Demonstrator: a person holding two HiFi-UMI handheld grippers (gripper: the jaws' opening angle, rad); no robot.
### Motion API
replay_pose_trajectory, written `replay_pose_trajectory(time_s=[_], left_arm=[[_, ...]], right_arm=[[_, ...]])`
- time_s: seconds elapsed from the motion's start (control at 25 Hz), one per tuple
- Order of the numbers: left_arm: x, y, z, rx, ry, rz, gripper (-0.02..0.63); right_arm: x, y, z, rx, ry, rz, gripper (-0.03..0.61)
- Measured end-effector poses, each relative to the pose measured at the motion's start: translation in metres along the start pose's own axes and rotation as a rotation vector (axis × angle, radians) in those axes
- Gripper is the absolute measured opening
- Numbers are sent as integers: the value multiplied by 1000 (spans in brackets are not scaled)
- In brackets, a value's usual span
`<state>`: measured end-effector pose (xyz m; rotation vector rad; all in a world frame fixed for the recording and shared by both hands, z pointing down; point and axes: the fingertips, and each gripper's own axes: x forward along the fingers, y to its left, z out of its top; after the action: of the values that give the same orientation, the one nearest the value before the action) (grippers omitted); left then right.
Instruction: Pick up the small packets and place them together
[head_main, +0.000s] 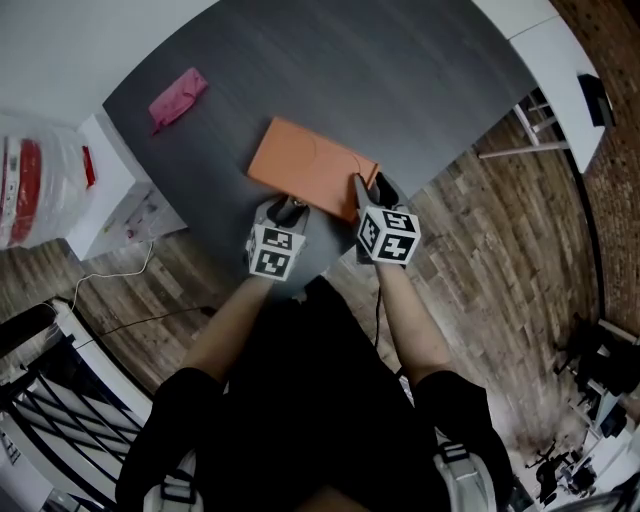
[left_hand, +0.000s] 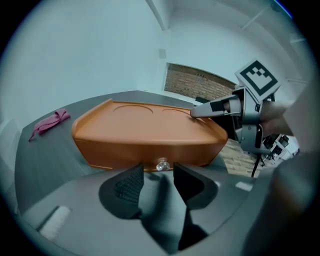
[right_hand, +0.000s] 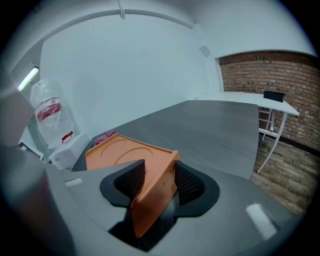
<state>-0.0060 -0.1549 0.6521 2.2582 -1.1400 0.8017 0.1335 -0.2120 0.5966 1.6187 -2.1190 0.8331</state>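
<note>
1. The pink packet (head_main: 178, 98) lies on the dark bench (head_main: 400, 90), well beyond both jaws and to their left.
2. The right gripper (right_hand: 159, 171) has its jaws wide, straddling a corner of the orange drawer box (right_hand: 125, 150).
3. The left gripper (left_hand: 158, 174) has its jaws apart and empty, with the box's clear knob (left_hand: 161, 164) just ahead.
</note>
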Motion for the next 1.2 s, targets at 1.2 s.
replay_pose_trajectory(time_s=[1.2], left_arm=[[-27, -15, -43, 66, 34, 3, 67]], right_arm=[[11, -6, -1, 16, 46, 45, 195]])
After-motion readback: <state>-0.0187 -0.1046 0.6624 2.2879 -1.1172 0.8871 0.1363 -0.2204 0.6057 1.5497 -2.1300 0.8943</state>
